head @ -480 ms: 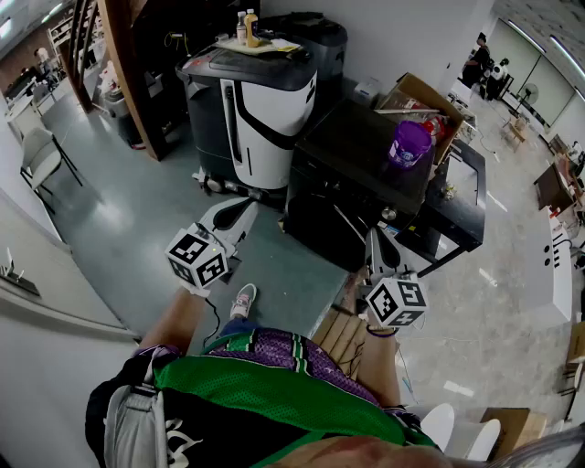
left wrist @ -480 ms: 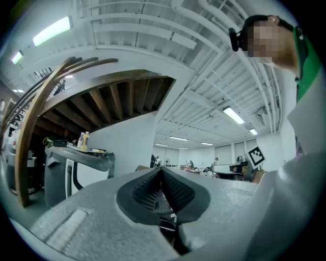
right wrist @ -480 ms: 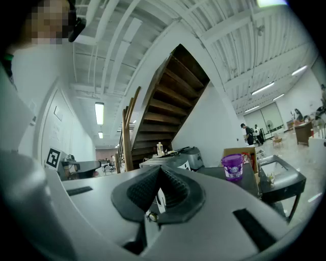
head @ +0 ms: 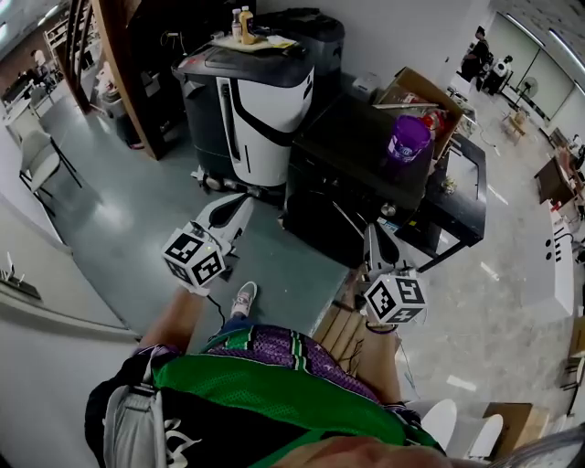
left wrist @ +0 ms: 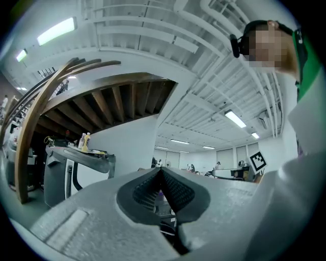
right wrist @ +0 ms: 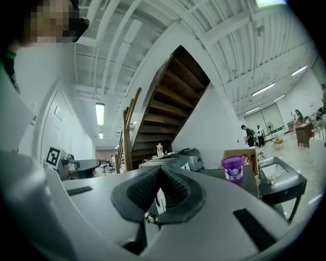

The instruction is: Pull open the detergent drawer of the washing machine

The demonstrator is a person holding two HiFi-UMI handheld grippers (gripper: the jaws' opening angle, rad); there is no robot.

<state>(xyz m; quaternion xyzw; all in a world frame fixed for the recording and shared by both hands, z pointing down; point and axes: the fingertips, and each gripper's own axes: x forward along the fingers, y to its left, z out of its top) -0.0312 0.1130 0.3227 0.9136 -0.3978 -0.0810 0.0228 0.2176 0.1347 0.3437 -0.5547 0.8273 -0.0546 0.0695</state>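
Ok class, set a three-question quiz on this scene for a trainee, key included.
1. True or false: the purple tub stands on top of the black machine.
2. Where do the bottles stand? A on the floor; B on the grey-and-white machine; C in a cardboard box.
3. Fill in: the left gripper and the right gripper are both ____, with nothing held.
Key: 1 true; 2 B; 3 shut.
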